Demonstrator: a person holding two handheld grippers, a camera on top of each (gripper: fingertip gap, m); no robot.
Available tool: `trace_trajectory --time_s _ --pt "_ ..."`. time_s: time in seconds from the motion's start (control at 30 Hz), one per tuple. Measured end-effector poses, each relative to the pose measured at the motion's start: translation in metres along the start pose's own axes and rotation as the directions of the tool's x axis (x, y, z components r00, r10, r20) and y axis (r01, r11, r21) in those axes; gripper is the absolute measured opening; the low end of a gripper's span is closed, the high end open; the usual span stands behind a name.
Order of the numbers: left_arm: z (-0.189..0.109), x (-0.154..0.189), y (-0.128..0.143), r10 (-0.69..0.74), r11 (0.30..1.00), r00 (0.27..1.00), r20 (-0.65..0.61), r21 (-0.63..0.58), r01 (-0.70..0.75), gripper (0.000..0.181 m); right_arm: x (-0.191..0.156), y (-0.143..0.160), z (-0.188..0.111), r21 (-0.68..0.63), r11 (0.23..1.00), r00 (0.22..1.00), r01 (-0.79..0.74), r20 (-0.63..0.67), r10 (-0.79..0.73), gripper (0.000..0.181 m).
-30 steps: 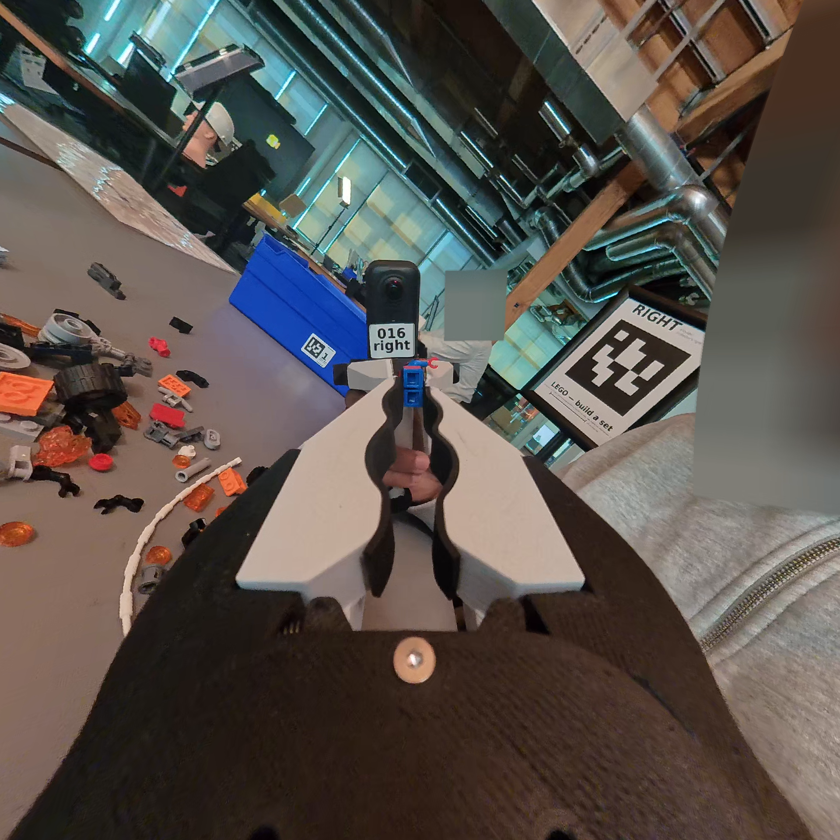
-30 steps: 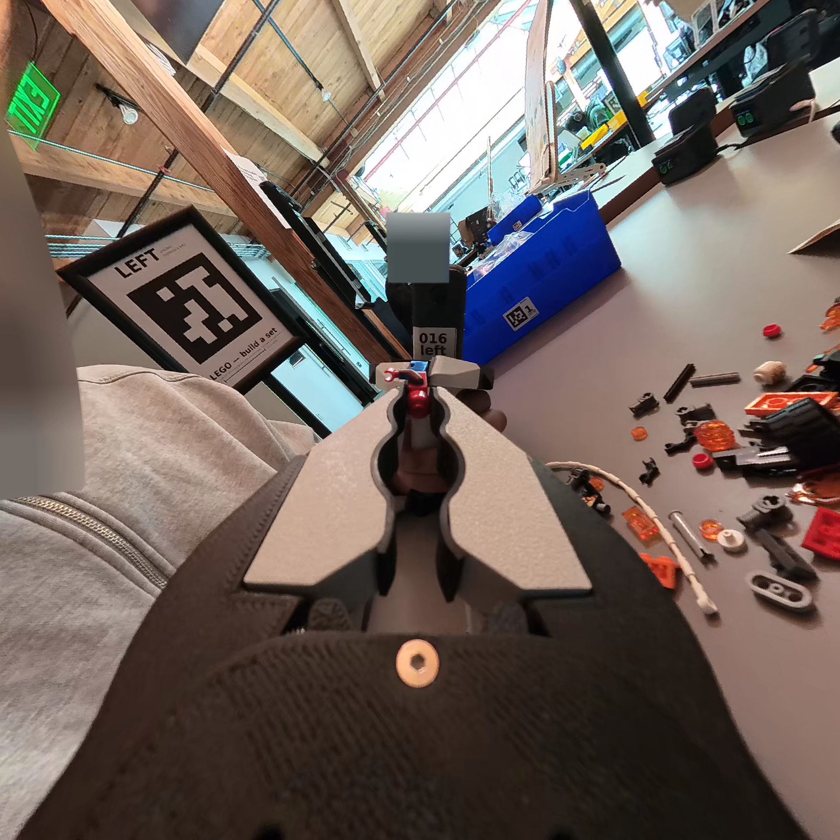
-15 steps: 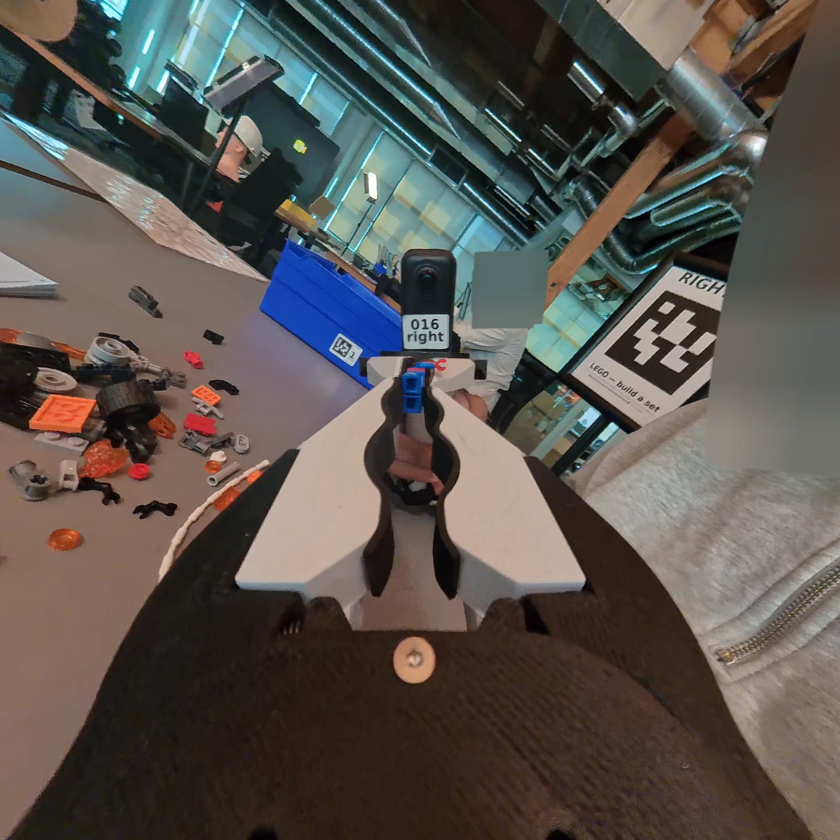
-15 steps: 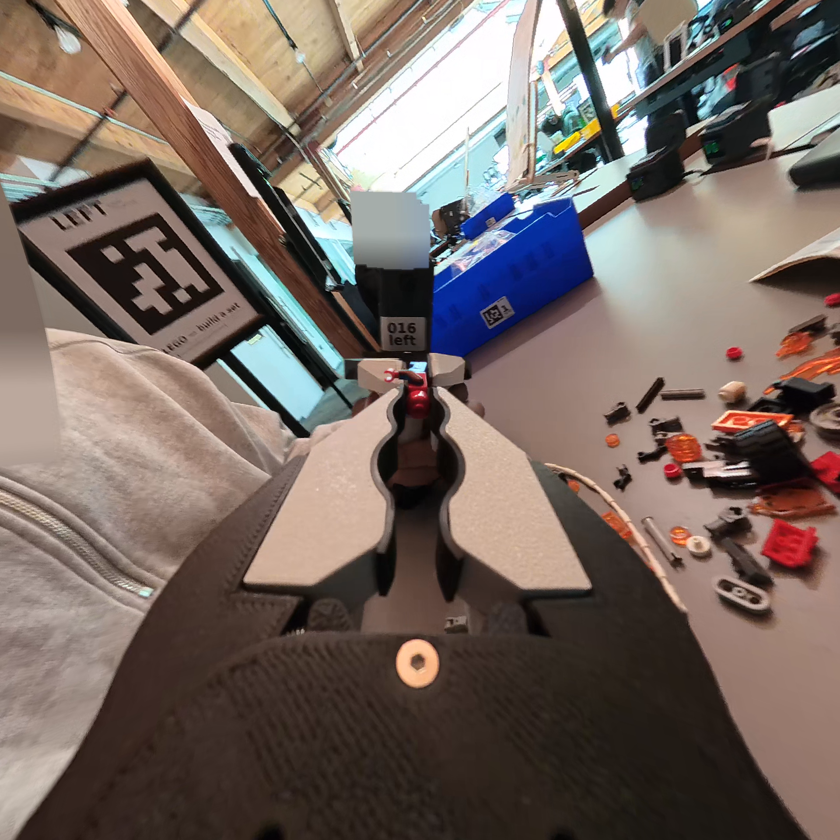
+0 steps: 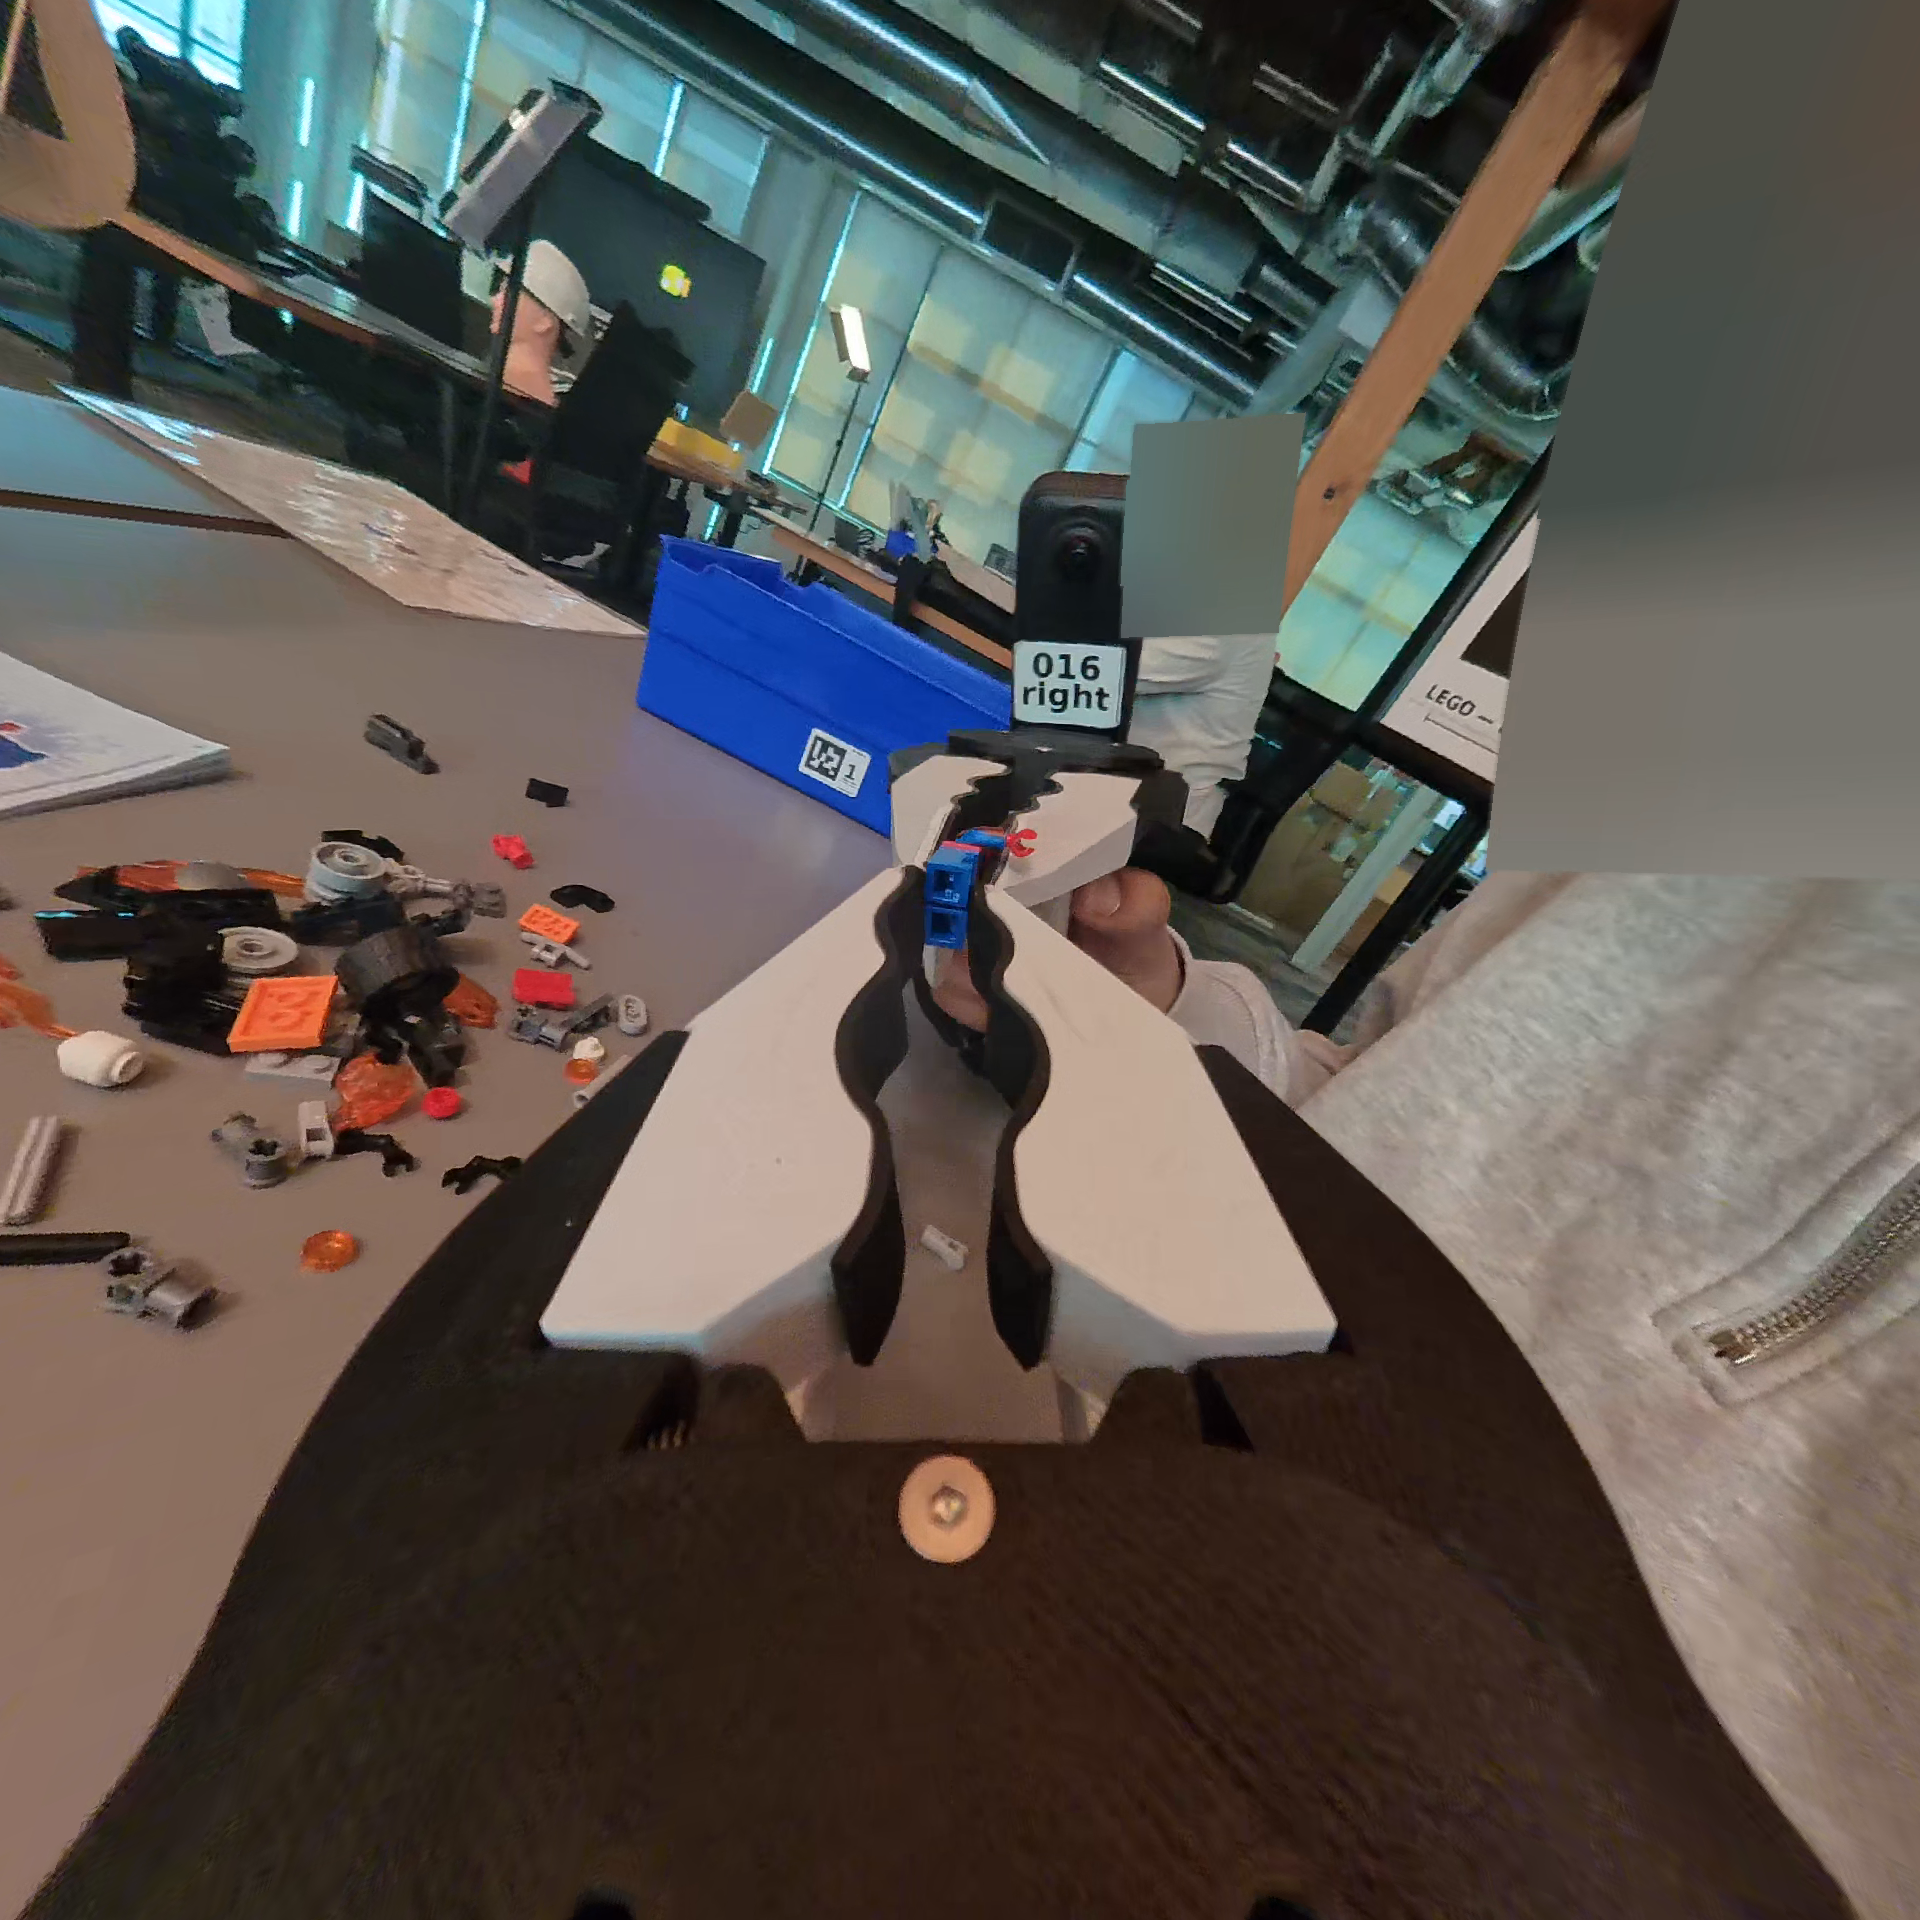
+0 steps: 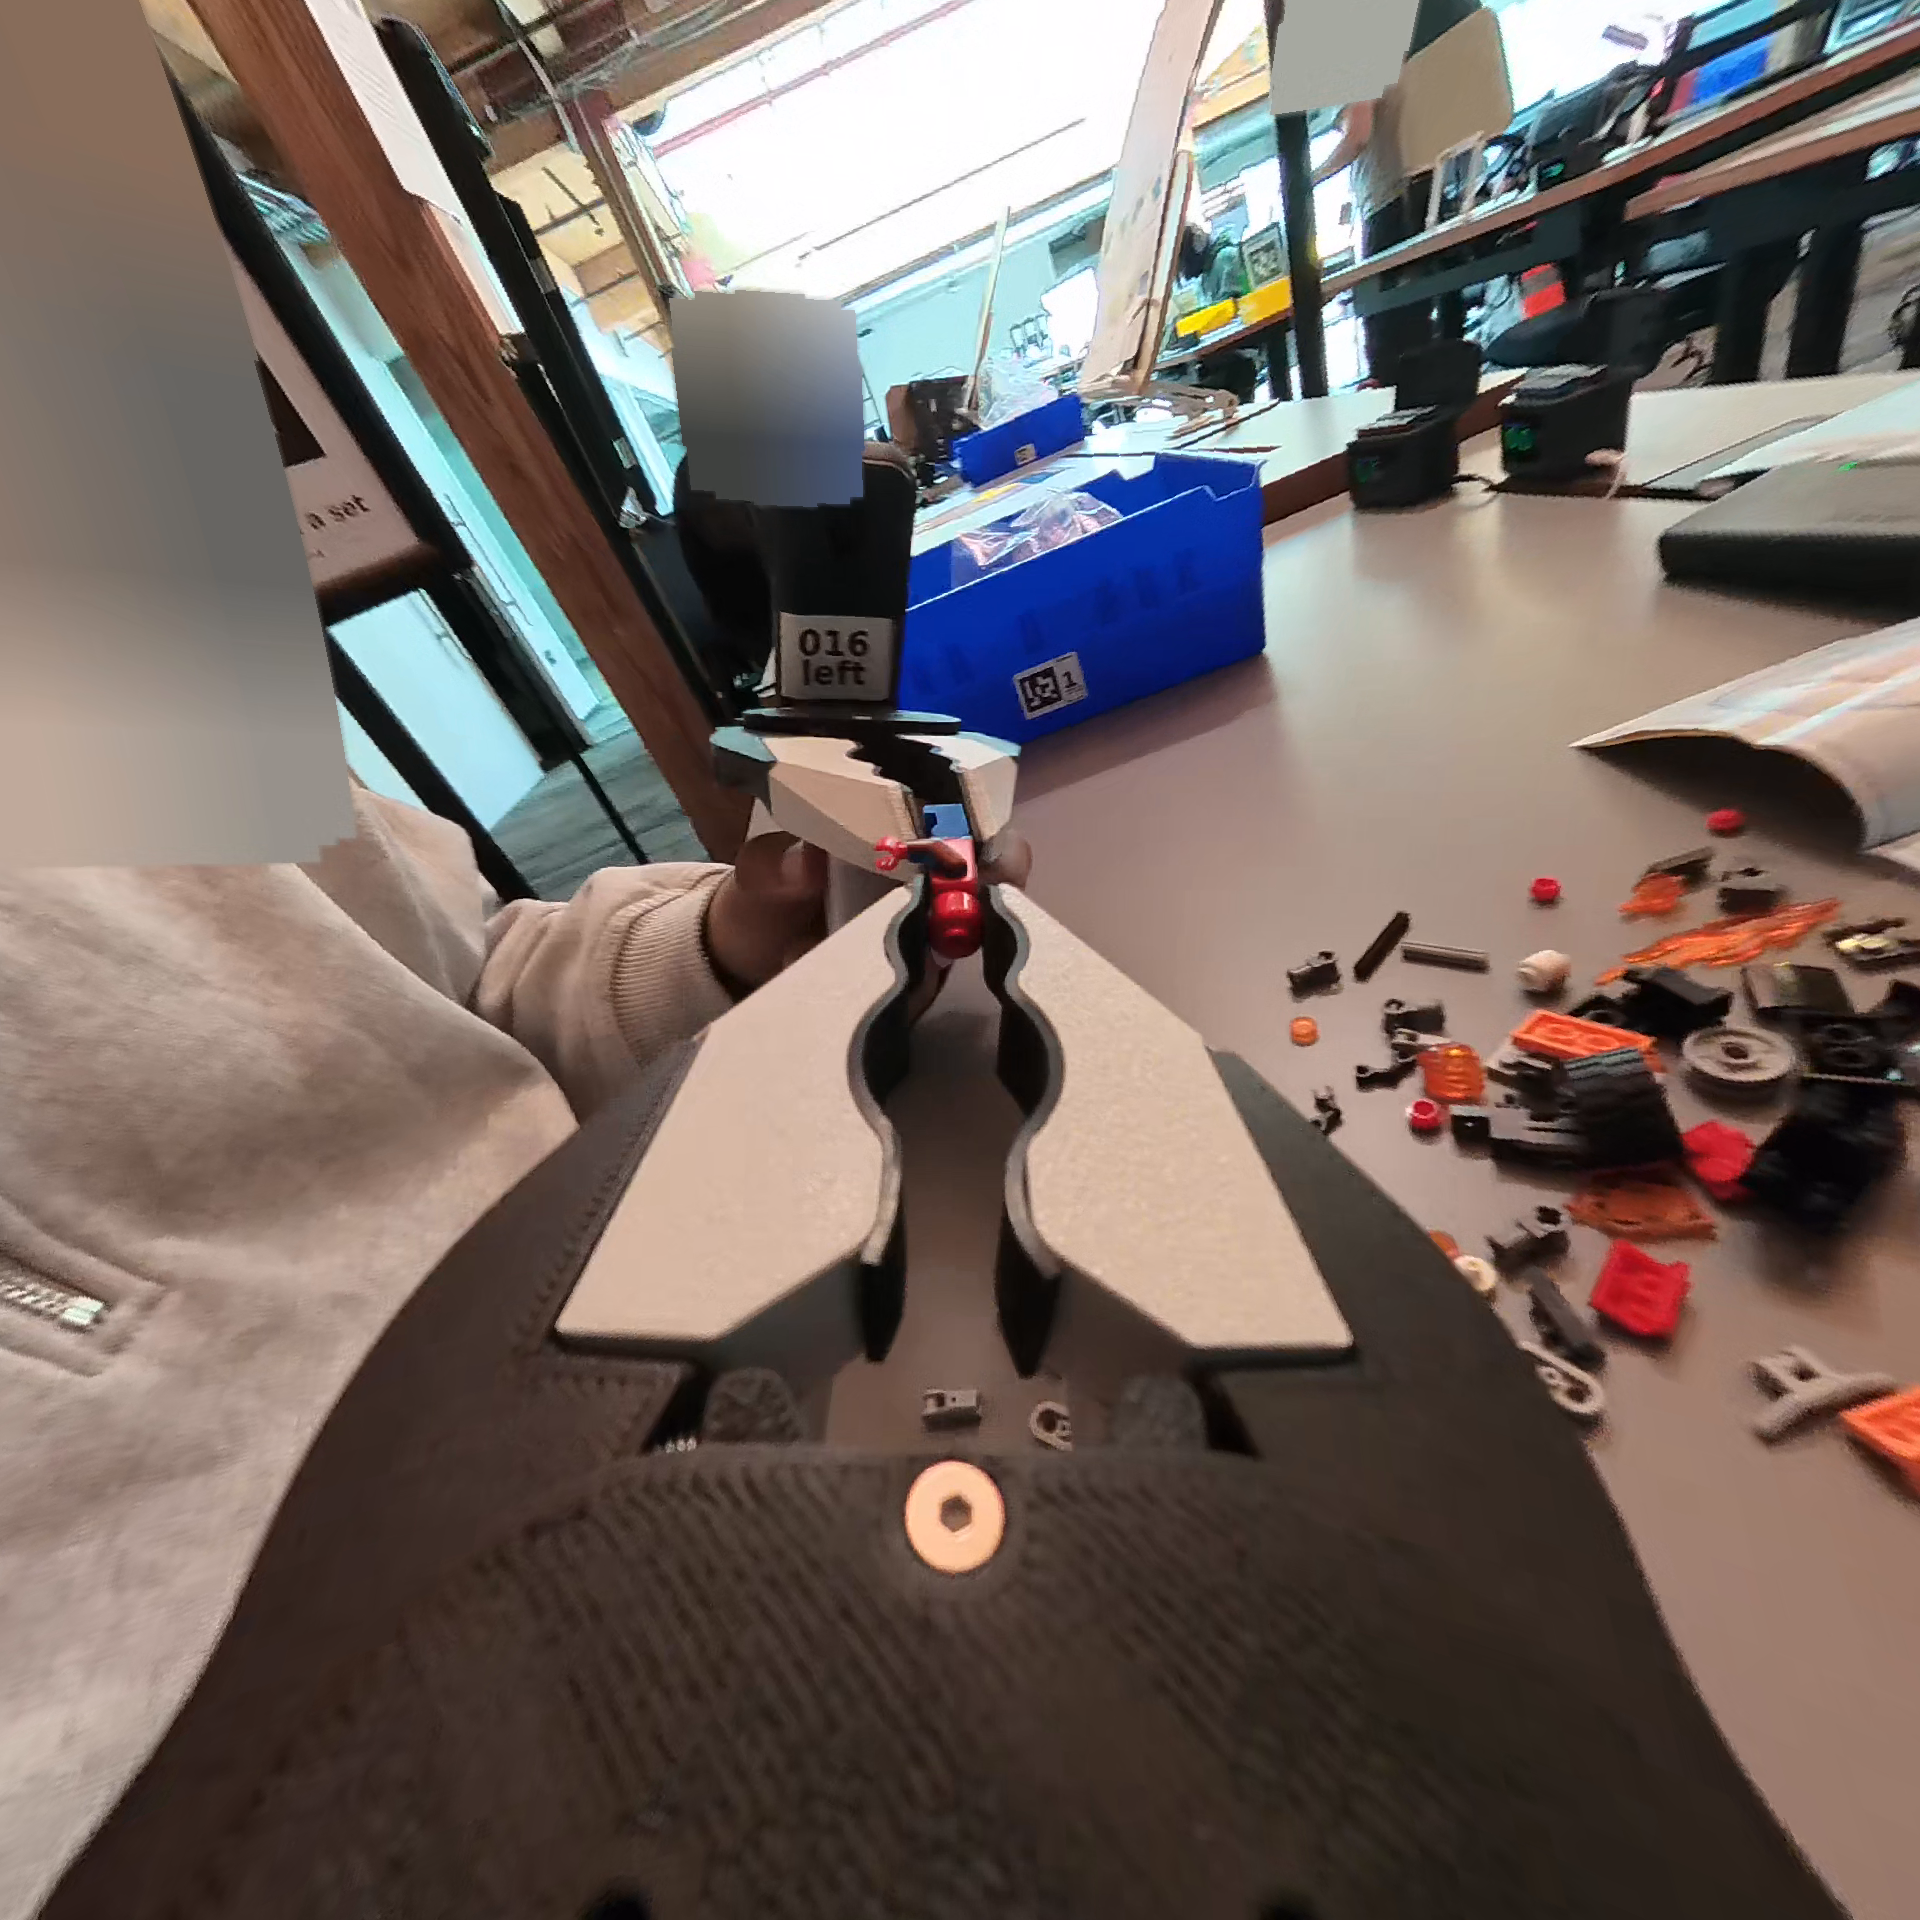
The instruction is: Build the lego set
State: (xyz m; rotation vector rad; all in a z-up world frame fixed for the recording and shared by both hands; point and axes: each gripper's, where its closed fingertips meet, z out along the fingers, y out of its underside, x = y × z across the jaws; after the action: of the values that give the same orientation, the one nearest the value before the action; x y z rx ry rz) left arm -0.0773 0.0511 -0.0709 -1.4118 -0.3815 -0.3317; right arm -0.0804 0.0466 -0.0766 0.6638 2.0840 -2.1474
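In the left wrist view my left gripper [image 5: 951, 902] is shut on the blue legs [image 5: 948, 920] of a small lego figure, held in the air. My right gripper [image 5: 982, 836] meets it tip to tip from the far side. In the right wrist view my right gripper [image 6: 954, 906] is shut on the figure's red head [image 6: 954, 920], with a red arm [image 6: 904, 854] sticking out left. The left gripper [image 6: 930, 821] faces it, with the blue legs [image 6: 943, 821] between its fingers. The figure's middle is hidden by the fingertips.
Loose black, orange, red and grey pieces lie on the grey table [image 5: 312, 1455], left in the left view [image 5: 281, 1013] and right in the right view [image 6: 1621, 1081]. A blue bin [image 5: 769, 675] [image 6: 1091, 613] stands behind. A booklet [image 5: 83, 743] [image 6: 1787, 727] lies nearby. A grey-sleeved person is close. The tips of both grippers are at nearly the same place.
Both grippers have tilted and come lower toward the table, so more of the table and pieces shows. Each stays shut on its end of the figure.
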Motion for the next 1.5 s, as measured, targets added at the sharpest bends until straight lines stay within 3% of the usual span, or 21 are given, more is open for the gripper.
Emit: trace_trajectory --time_s 0.27,0.7,1.13,1.5 --pt "0.001 -0.002 -0.001 0.098 0.995 0.993 0.070 -0.003 -0.098 0.005 0.002 -0.001 0.000 0.002 0.999 0.999 0.032 -0.028 -0.032 0.008" --pt "-0.002 -0.004 -0.006 0.020 0.998 0.999 0.041 0.051 -0.022 0.005 0.006 -0.008 -0.006 0.059 0.997 0.999 -0.048 -0.009 0.048 0.008" --pt "0.000 -0.001 -0.004 -0.042 0.998 0.999 -0.011 0.047 0.042 0.005 0.003 -0.005 -0.004 0.043 0.997 0.998 -0.057 0.016 0.056 0.008" --pt "-0.002 0.011 -0.008 -0.161 0.983 0.974 -0.161 0.064 0.173 0.006 -0.010 -0.007 -0.004 0.046 0.996 0.992 -0.074 0.103 0.069 0.008"
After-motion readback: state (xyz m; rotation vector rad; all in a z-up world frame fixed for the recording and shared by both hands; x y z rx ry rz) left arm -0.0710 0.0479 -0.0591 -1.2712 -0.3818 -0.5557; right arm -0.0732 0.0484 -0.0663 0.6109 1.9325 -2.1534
